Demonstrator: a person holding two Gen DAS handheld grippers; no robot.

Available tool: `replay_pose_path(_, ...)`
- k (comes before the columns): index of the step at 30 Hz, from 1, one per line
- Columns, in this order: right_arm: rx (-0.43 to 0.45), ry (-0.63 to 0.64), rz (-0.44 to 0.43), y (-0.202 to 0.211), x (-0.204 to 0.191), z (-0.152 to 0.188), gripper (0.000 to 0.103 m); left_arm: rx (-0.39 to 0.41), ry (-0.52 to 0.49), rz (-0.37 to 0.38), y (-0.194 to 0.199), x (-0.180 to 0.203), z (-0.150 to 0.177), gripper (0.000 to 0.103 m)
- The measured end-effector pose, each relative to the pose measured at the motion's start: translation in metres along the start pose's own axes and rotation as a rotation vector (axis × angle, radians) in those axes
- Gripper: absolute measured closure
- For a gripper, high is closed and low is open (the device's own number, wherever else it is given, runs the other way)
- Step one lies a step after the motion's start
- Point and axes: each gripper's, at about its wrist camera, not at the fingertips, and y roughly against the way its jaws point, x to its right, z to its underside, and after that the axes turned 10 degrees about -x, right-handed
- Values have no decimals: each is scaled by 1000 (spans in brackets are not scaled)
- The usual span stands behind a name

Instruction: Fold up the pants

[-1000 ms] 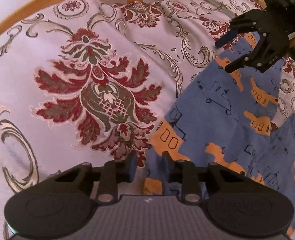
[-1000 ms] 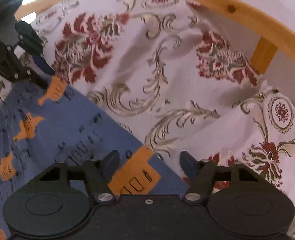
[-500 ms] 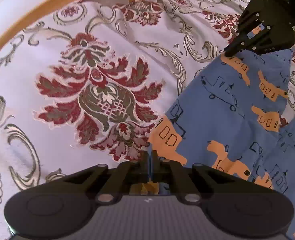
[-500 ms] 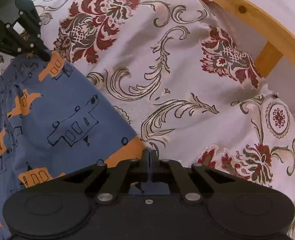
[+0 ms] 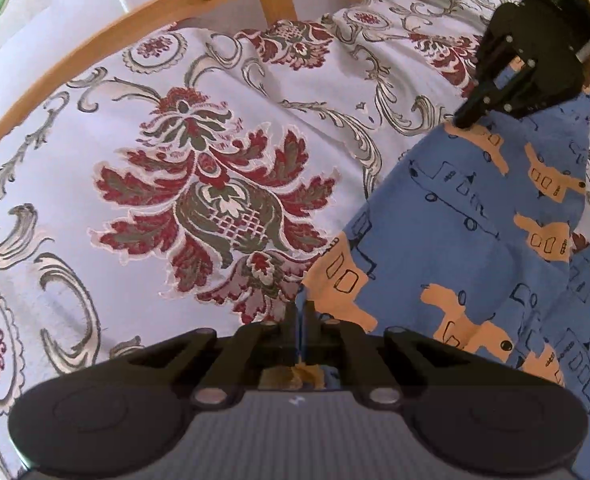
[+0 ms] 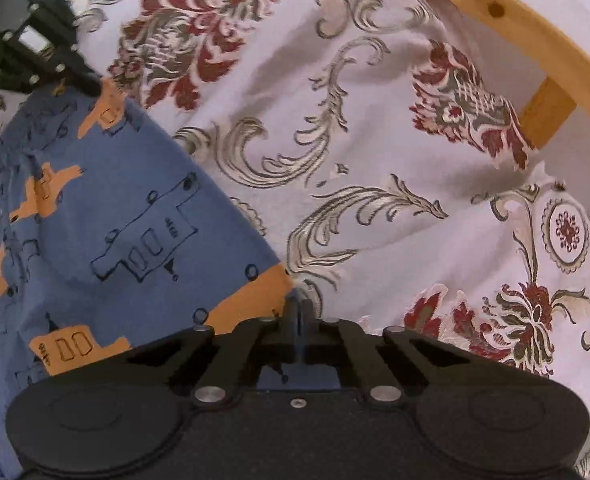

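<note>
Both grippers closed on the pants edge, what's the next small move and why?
Probably lift both corners together: the left gripper and right gripper are each shut on the pants, whose edge is stretched between them above the bedspread, ready to fold over.

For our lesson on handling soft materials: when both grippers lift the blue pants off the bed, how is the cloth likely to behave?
The pants look thin and floppy: they drape and crease between the left gripper and right gripper, so the middle will probably sag. Both jaws stand shut on an edge, suggesting light cloth that holds from a small pinch.
</note>
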Motion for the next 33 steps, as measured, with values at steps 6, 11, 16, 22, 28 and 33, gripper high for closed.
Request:
replay_pose_path(6,150,-41,183,35,-33,30,103,90,-27,-52,26,12,14,102)
replay_pose_path(11,224,-40,294,71,-80,61,103,176,-79,-76,54,30,33,102)
replay_pose_path(16,267,-32,360,108,-129,94,103,229,-175,-76,86,55,57,102)
replay_pose_path(22,260,-40,374,137,-191,133,103,259,-367,-84,119,95,103,102)
replay_pose_path(28,212,-27,375,145,-251,168,103,262,-565,-126,126,138,149,102)
replay_pose_path(33,169,-36,354,141,-285,189,103,239,-690,-138,117,167,180,102)
